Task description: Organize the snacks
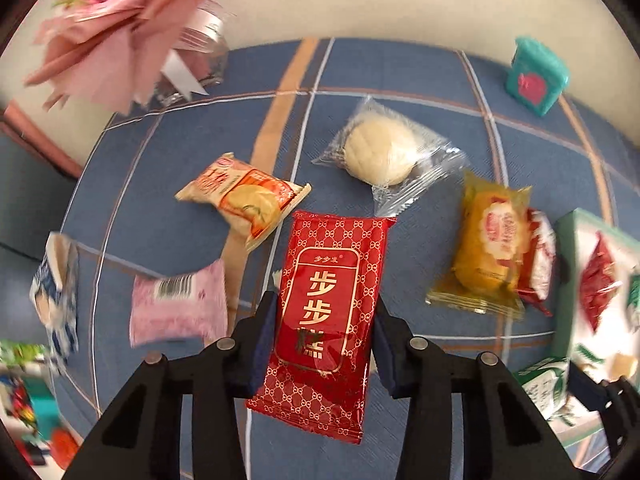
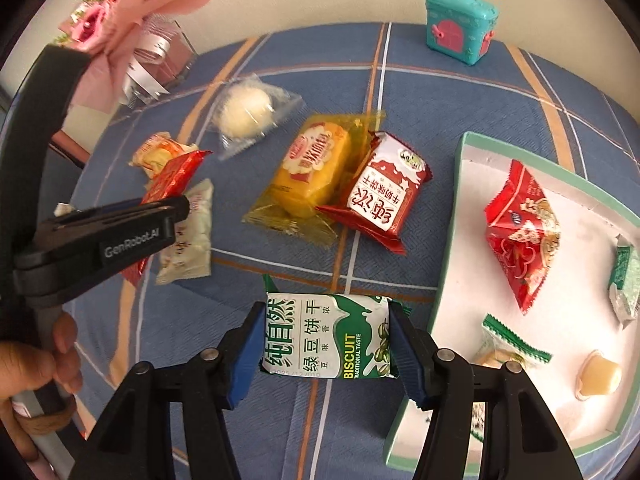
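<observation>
The left hand-held gripper (image 1: 326, 312) is clamped on a long red packet (image 1: 328, 320) with gold Chinese lettering, its pads pressing the packet's two long edges; the packet hangs upright between them, above the blue checked tabletop (image 1: 400, 76). No earlier picture is given, so only the grip itself can be told.

The right hand-held gripper (image 2: 326, 344) holds a green and white biscuit packet (image 2: 326, 338) crosswise, one blue pad on each short end, just left of the green-rimmed box (image 2: 450, 264). Inside that box lie a red pyramid-shaped packet (image 2: 520, 232), a small green and white sweet (image 2: 624, 280), another green-edged wrapper (image 2: 508, 344) and a pale jelly cup (image 2: 600, 374).

On the tabletop, seen from the right wrist, a yellow cake packet (image 2: 312, 172) lies touching a red and white packet (image 2: 384, 188), which overlaps its right side. Farther back sits a clear-wrapped pale bun (image 2: 248, 114), and to its left an orange and cream packet (image 2: 160, 152). A white packet (image 2: 188, 240) lies beneath the left gripper's finger. From the left wrist a pink packet (image 1: 180, 304) with a barcode and a blue and white packet (image 1: 56, 292) lie near the left edge, both blurred.

A teal toy chest (image 2: 460, 26) stands at the far edge, and a pink flower bouquet (image 2: 112, 20) in a clear holder stands at the far left. A person's hand (image 2: 32, 376) grips the left gripper's handle.
</observation>
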`<state>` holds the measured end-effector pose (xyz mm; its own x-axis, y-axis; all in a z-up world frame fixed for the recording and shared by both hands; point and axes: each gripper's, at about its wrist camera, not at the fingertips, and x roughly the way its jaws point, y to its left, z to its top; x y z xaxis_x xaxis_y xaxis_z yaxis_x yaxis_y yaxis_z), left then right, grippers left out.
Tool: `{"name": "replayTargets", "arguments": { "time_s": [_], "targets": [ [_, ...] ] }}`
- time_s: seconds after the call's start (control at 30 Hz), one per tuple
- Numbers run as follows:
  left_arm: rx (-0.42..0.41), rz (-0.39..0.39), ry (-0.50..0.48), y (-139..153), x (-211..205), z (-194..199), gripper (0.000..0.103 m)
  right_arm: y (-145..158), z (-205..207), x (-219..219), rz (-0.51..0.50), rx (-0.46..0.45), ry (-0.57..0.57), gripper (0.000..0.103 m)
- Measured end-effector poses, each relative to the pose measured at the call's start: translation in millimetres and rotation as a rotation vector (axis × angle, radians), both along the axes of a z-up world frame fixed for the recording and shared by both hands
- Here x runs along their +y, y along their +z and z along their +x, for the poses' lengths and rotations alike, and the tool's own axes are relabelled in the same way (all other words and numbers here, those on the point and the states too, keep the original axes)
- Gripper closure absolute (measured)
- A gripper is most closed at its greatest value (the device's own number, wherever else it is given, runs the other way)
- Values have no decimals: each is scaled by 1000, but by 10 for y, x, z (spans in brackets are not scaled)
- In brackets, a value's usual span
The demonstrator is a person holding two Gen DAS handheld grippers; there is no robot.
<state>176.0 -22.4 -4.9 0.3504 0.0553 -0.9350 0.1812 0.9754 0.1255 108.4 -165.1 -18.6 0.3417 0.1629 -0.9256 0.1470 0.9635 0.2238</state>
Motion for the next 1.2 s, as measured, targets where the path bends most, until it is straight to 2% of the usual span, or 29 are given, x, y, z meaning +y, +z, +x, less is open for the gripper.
{"name": "replayTargets", "arguments": {
  "time_s": [0.23, 0.43, 0.57, 0.8, 1.0, 1.2],
  "targets": [
    [-44, -113, 49, 248, -157, -448, 58, 259, -254, -155, 20, -34, -29, 41],
    [-57, -158, 19, 299, -462, -562, 58, 373, -397, -545, 10, -42, -124, 41],
    [-56, -151, -51, 311, -878, -725, 58, 334, -501, -963, -1, -23, -223, 41],
    [-55, -93, -183, 228, -1564, -935, 58, 241, -736, -1731, -1, 20, -401, 41],
    [-39, -82, -308, 139, -2086, -1130, 58, 218, -932, -2152, -5, 33, -495, 41],
    [-50, -19, -401, 67, -2416, -1319, 58, 195, -1069, -2336, -7, 50, -546, 40]
  ]
}}
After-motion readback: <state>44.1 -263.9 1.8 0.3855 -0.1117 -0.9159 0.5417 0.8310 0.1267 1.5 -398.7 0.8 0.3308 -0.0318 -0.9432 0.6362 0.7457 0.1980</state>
